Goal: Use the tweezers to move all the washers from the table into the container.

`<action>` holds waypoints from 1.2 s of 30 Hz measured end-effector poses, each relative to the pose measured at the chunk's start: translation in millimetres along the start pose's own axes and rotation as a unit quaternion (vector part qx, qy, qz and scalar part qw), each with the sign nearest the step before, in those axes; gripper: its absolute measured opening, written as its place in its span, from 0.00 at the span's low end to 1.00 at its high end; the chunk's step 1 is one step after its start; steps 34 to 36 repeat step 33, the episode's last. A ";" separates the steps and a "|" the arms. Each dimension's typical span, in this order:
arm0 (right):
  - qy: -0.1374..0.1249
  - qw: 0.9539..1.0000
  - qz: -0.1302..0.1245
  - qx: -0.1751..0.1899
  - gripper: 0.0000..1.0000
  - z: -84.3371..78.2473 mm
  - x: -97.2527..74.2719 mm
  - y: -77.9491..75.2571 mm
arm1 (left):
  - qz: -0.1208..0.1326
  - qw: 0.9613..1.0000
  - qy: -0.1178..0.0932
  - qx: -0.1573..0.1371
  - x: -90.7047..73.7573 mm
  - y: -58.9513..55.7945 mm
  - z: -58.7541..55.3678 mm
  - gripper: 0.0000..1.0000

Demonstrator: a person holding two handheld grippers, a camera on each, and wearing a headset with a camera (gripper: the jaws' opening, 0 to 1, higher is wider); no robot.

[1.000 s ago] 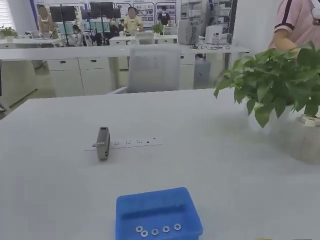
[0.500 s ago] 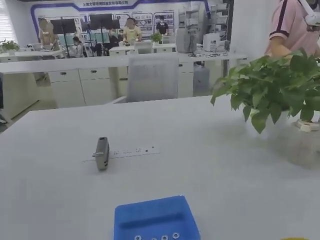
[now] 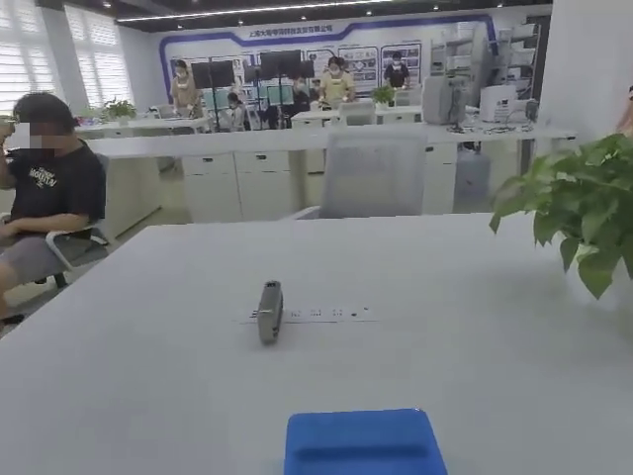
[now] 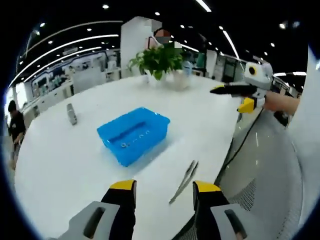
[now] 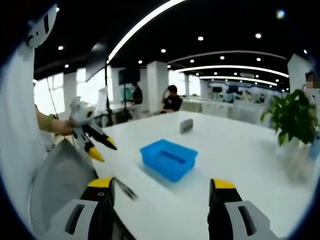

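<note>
Steel tweezers (image 4: 184, 180) lie loose near the desk (image 4: 60, 150) edge, where the spread, empty left tongs (image 4: 165, 186) or right tongs (image 5: 162, 182) could knock them off.

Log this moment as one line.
left tongs: open, empty | right tongs: open, empty | tweezers: on table | washers: in container

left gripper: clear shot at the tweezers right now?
Probably yes. The left gripper is open, and the tweezers lie on the bare table just ahead, roughly in line with the gap between its jaws. The blue container sits farther off, so nothing seems to block the way.
</note>
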State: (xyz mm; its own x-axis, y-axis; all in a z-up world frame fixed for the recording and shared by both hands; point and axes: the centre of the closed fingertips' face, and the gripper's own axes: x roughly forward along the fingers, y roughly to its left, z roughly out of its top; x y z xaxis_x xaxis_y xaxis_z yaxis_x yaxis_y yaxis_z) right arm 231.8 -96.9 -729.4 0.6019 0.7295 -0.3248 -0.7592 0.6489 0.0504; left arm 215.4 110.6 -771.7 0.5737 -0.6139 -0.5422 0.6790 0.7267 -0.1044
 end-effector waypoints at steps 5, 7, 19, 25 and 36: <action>-0.049 0.998 -0.021 0.025 0.90 18.8 1.4 -6.2 | 0.080 0.990 -0.113 -0.030 -28.8 9.2 29.8 0.59; -0.061 0.997 -0.028 0.022 0.94 25.5 1.7 -6.3 | 0.104 0.984 -0.139 -0.037 -35.9 10.8 36.2 0.67; -0.114 0.991 -0.068 0.018 0.99 45.0 1.4 -16.2 | 0.179 0.944 -0.263 -0.087 -62.8 24.6 60.9 0.99; -0.094 0.992 -0.079 0.029 0.99 32.6 3.0 -21.6 | 0.179 0.946 -0.255 -0.086 -57.4 22.6 58.3 0.99; -0.086 0.993 -0.081 0.028 0.99 28.5 3.8 -24.5 | 0.180 0.949 -0.245 -0.079 -53.9 21.6 56.0 0.99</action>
